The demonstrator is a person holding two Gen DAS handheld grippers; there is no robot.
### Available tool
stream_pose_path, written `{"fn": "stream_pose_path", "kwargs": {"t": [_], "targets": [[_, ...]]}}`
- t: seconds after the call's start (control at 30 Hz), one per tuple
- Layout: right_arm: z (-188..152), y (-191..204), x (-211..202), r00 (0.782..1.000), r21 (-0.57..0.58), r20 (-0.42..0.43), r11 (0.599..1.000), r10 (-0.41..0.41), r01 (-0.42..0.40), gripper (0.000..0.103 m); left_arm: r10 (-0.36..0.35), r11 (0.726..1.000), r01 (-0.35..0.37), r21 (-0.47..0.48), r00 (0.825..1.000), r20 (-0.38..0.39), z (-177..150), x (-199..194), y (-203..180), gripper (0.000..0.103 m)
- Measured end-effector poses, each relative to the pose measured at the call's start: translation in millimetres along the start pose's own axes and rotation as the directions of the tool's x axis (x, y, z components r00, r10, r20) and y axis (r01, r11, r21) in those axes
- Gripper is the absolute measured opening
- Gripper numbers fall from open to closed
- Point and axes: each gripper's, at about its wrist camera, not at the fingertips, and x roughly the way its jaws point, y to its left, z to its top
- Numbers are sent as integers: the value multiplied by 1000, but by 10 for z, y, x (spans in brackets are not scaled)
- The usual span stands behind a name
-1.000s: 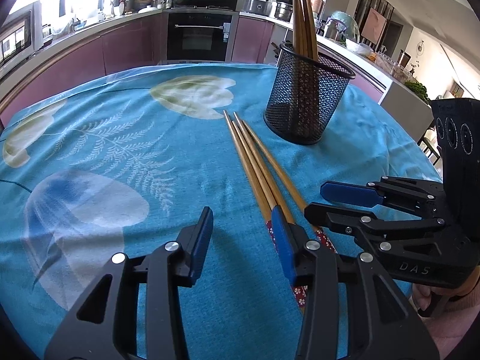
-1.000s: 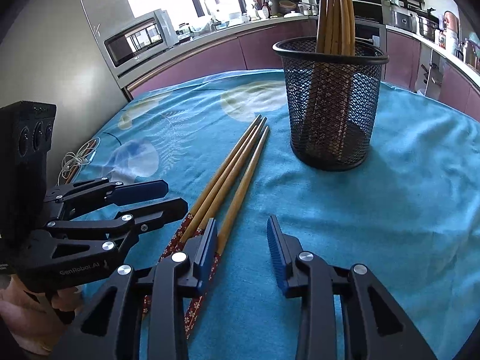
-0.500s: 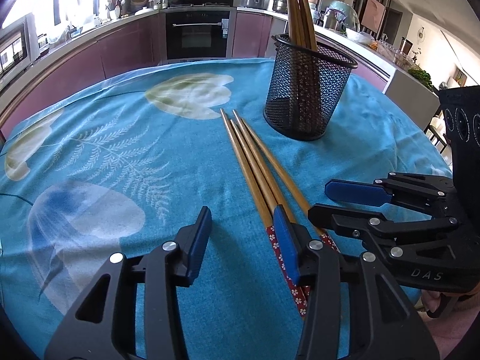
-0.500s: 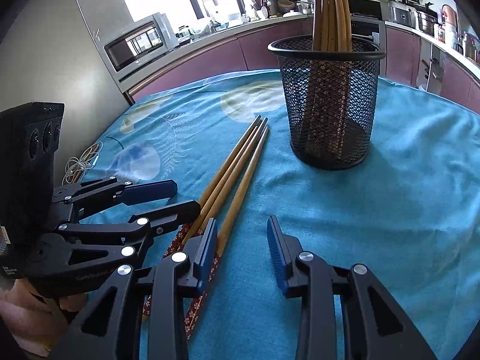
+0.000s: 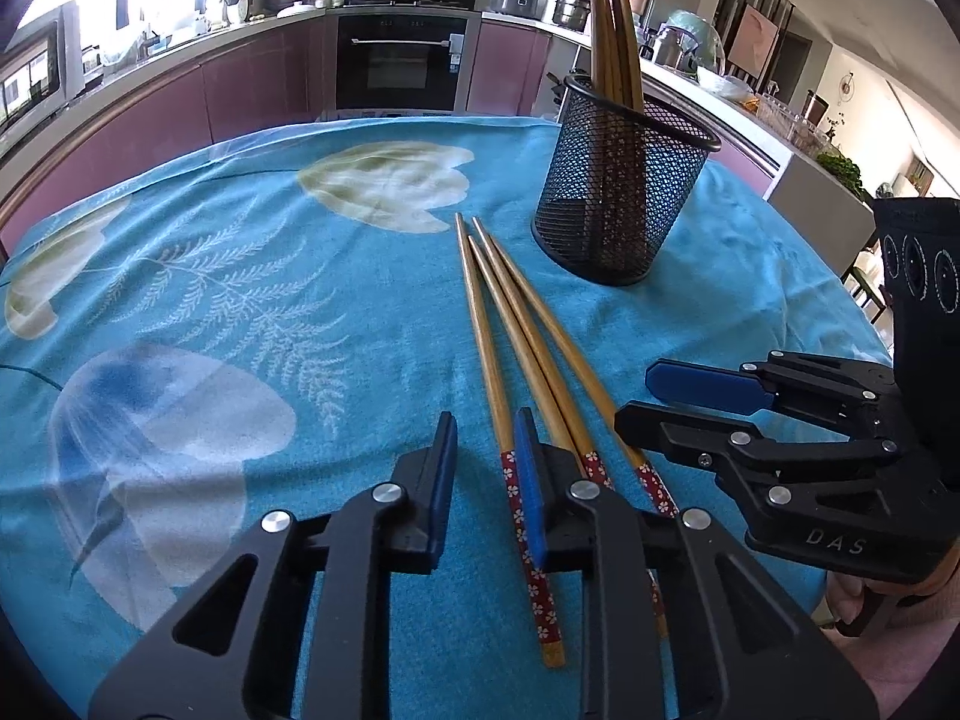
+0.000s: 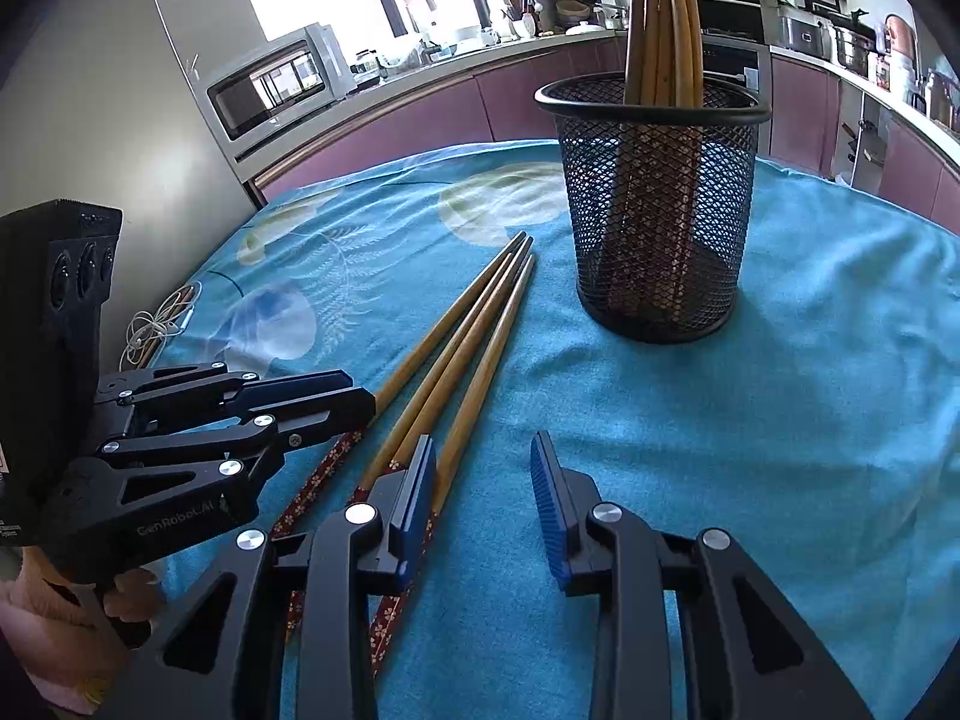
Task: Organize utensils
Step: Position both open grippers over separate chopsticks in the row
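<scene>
Chopsticks on the desk (image 5: 522,330): three, lying flat and close together just in front of the mesh holder (image 5: 621,192), thin tips toward it, patterned red ends toward the grippers; tips nearly touching, red ends fanned slightly apart.
Chopsticks in the holder (image 6: 660,18): several already standing upright, tips up, leaning against the rim.
Holder: black wire mesh, upright on the blue cloth (image 5: 240,300) covering the desk; probably light, likely to tip or slide if bumped at the rim.
Handling: judged light, stiff, thin and smooth; apt to roll or pivot on the cloth and to swing if pinched far from the middle.
Where to grip: best just holder-side of the red wrap, one stick at a time, across its width, so the long part hangs steady for dropping in.
Left gripper (image 5: 483,462): jaws just been closing, now narrow but still apart, nothing between them; leftmost chopstick lies just outside its right finger.
Right gripper (image 6: 483,489): jaws apart, empty, bare cloth between them; left finger over the rightmost chopstick's red end.
Risk: neighbours so close that a pinch may catch two or nudge the rest askew.
</scene>
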Motion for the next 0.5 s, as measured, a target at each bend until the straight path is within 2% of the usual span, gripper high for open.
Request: {"fn": "stream_pose_path", "kwargs": {"t": [0.1,0.33,0.5], "targets": [[37,29,38,1000,-16,-6,1000,-19,19,30,23,1000,-23,14,1000,-2,31,24,-18,26],[150,61,150,998,-54,-11,997,-57,57,29,31,999,-31,33,999,-12,176,163,-22,26],[242,43,221,998,-53,-19,996,-66,65,21,39,998,-38,46,999,-19,286,270,-19,19]]}}
